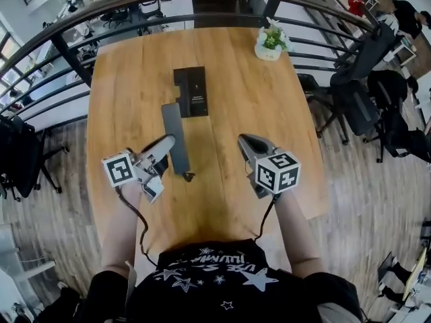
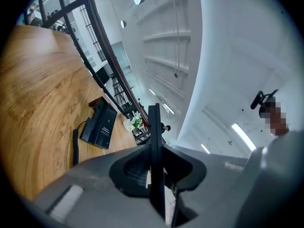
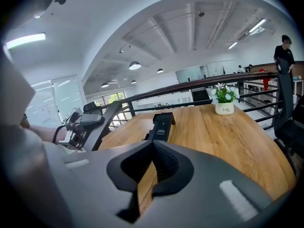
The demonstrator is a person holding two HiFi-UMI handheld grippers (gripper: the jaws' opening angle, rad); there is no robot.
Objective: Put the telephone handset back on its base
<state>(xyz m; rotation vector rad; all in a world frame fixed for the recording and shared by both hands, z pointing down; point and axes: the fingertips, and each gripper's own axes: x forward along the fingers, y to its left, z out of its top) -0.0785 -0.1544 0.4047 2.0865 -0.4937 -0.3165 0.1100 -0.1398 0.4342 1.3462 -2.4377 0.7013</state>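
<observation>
The black telephone base (image 1: pixel 191 91) lies flat in the middle of the wooden table (image 1: pixel 128 79). The long black handset (image 1: pixel 174 134) hangs over the table just short of the base, and my left gripper (image 1: pixel 167 144) is shut on its lower half. In the left gripper view the handset (image 2: pixel 154 141) stands edge-on between the jaws, with the base (image 2: pixel 100 125) and a coiled cord (image 2: pixel 75 146) ahead to the left. My right gripper (image 1: pixel 244 142) hovers to the right of the handset, shut with nothing in it. In the right gripper view the base (image 3: pixel 161 122) sits ahead of it.
A small potted plant (image 1: pixel 271 42) in a white pot stands at the table's far right corner. A dark metal railing (image 1: pixel 81 19) curves behind the table's far edge. Office chairs (image 1: pixel 363 93) stand on the floor to the right.
</observation>
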